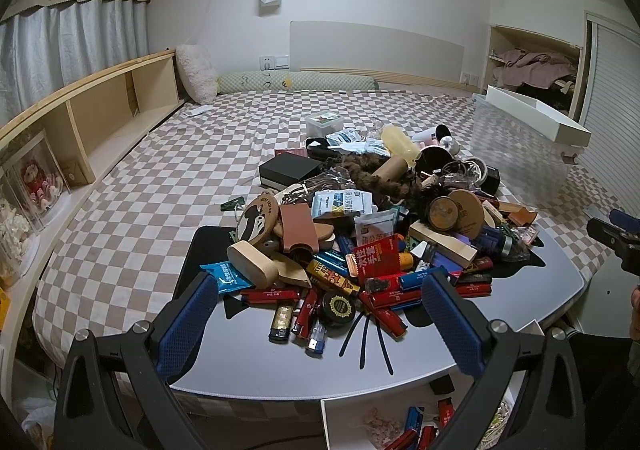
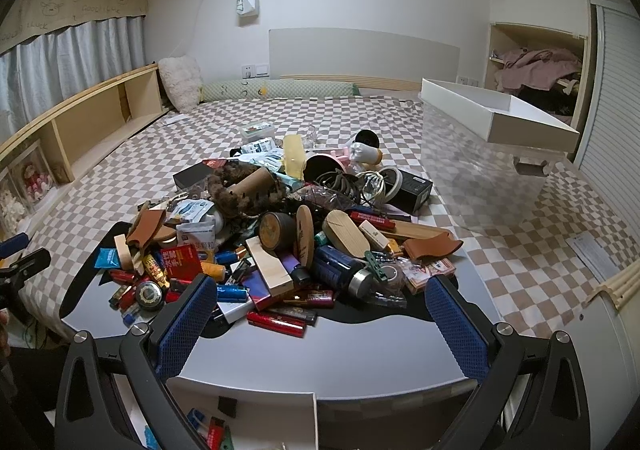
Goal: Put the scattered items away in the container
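Bedspread (image 1: 168, 154) is showing a beige-and-white check; tabletop (image 1: 288, 366) is showing pale grey with black patches. Lighters (image 2: 276, 324) are showing red, gripper pads (image 2: 188, 326) blue mesh, curtain (image 1: 72, 46) pale grey-blue.

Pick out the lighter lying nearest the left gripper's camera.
The blue-and-clear lighter at the pile's near edge, right of the black-and-gold lighter; the red lighters lie farther in.
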